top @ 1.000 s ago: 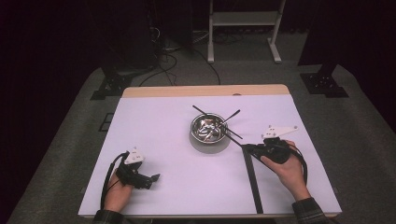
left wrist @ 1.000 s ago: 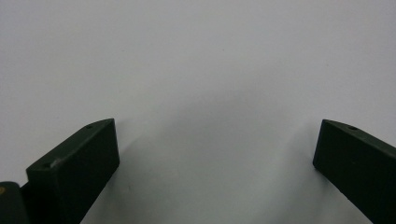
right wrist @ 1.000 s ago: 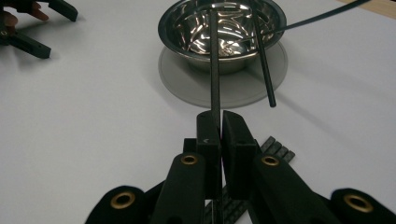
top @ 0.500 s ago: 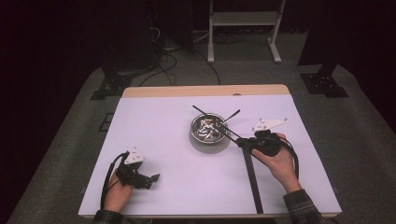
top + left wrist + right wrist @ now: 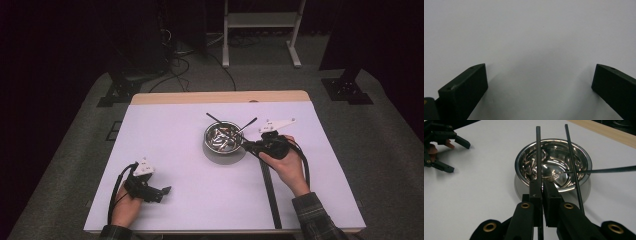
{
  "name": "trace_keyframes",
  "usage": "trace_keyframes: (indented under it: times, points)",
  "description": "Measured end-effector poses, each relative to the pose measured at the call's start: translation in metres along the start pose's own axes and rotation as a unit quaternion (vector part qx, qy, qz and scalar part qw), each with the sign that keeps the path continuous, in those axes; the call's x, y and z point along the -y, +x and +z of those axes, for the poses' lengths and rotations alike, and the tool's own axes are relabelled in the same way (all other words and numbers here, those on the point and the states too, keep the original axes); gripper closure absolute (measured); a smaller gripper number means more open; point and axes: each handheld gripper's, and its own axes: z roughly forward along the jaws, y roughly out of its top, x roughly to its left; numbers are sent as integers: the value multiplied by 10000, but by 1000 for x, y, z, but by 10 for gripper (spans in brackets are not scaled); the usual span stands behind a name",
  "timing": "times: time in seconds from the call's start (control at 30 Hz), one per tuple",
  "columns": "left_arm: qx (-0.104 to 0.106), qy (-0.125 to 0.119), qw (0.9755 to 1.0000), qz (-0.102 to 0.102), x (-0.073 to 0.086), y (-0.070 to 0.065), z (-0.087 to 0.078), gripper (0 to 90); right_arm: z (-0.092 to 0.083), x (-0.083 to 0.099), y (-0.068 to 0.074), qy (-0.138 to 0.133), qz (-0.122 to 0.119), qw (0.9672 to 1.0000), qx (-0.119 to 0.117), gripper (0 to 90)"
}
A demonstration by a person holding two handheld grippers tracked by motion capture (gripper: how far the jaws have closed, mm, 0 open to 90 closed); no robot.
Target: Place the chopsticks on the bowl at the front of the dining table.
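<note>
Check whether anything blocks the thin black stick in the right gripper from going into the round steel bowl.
Nothing visible blocks it. The right gripper pinches the thin black stick, which already reaches over the round steel bowl. Two more black sticks lean in the bowl, off to one side.

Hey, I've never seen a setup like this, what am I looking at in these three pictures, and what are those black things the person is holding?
A person sits at a white table with a hand-held two-jaw gripper in each hand; there is no robot arm. The high view looks down from above. The other two pictures come from small cameras riding on the grippers, looking along their black jaws.

On the table stands a shiny metal bowl with thin black sticks, possibly chopsticks, leaning over its rim.

The right gripper is shut on one black stick, holding it over the bowl. A long dark strip lies on the table under that hand.

The left gripper rests near the table's front left, jaws wide open with nothing between them.
</note>
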Motion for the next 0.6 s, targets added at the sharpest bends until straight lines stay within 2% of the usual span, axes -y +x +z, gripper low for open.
trace_keyframes:
  times: [0.33, 0.6]
  points:
    - [-7, 8, 10000, 21, 0, 0, 0, 0, 20, -20, 0, 13, -40, 10000, 2, 855]
    - [-6, 7, 10000, 11, 0, 0, 0, 0, 40, -31, -3, 90, 23, 10000, 37, 854]
